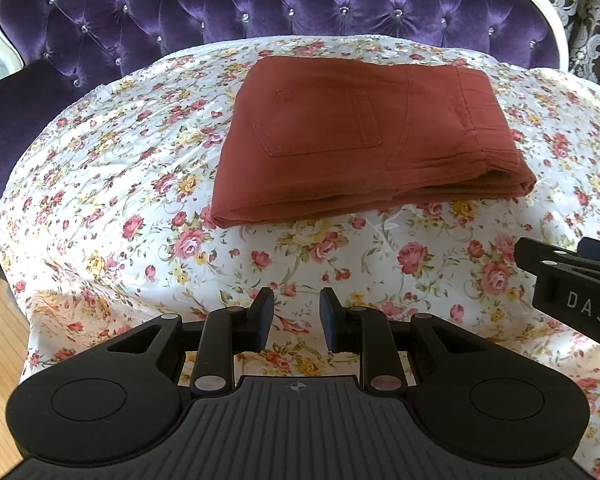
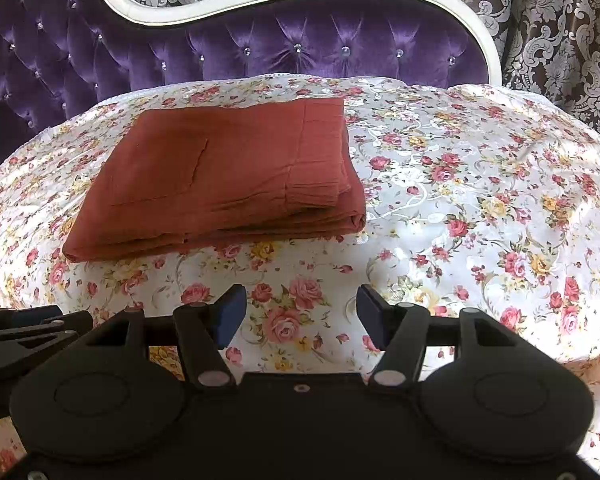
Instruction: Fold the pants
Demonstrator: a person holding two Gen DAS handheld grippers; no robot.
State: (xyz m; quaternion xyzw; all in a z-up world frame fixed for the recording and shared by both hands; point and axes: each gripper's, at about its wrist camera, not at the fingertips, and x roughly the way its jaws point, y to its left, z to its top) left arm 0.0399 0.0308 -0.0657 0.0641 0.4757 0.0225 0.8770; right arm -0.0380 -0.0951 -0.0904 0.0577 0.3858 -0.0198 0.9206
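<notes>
Rust-red pants (image 1: 364, 136) lie folded into a compact, several-layered rectangle on a floral bedspread (image 1: 112, 184), toward the far side near the tufted purple headboard (image 1: 260, 4). A back pocket (image 1: 320, 120) faces up, and the waistband (image 1: 484, 120) runs along the bundle's right end. The layered edges face the viewer and sit roughly flush.

Both hand-held tools hang back over the near part of the bed, well apart from the garment. The left gripper (image 1: 296, 318) has its jaws parted with only a narrow gap and nothing between them. The right gripper (image 2: 302, 314) has its jaws spread wider, also empty, with flowered cloth showing through the gap. The body of the right tool shows at the right edge of the left wrist view.

Judged from how the bundle lies, the folding looks essentially done, and the step in hand appears to be release and a final check.

- Done well, that means keeping both tools clear of the stack, so no pad catches the near edge and drags a layer out.
- If any tidying is wanted, the slightly loose corner (image 2: 356, 216) at the waistband end looks like the 1 spot for a light press from above, not a pull.
- The slick-looking bedspread could let the bundle slide if pushed sideways.
</notes>
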